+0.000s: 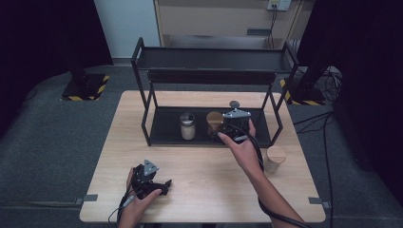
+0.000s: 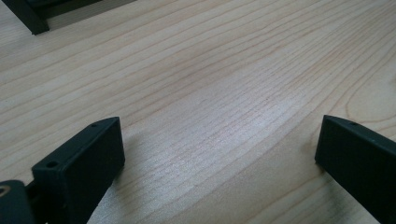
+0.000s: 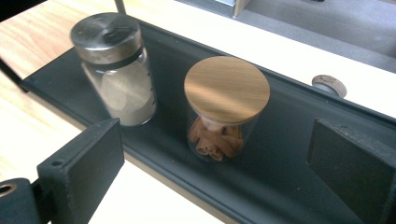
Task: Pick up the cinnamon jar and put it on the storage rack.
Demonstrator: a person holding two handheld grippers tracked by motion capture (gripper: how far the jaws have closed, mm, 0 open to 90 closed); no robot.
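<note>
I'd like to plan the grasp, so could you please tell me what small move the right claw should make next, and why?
Probably ease the right claw forward around the wooden-lidded glass jar of brown sticks: its jaws are open, the jar stands between and beyond them on the black metal shelf tray, untouched, with the steel-capped glass jar close beside.

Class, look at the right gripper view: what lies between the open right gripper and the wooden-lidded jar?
Nothing: in the right gripper view, only bare black shelf tray separates the right gripper from the wooden-lidded jar.
</note>
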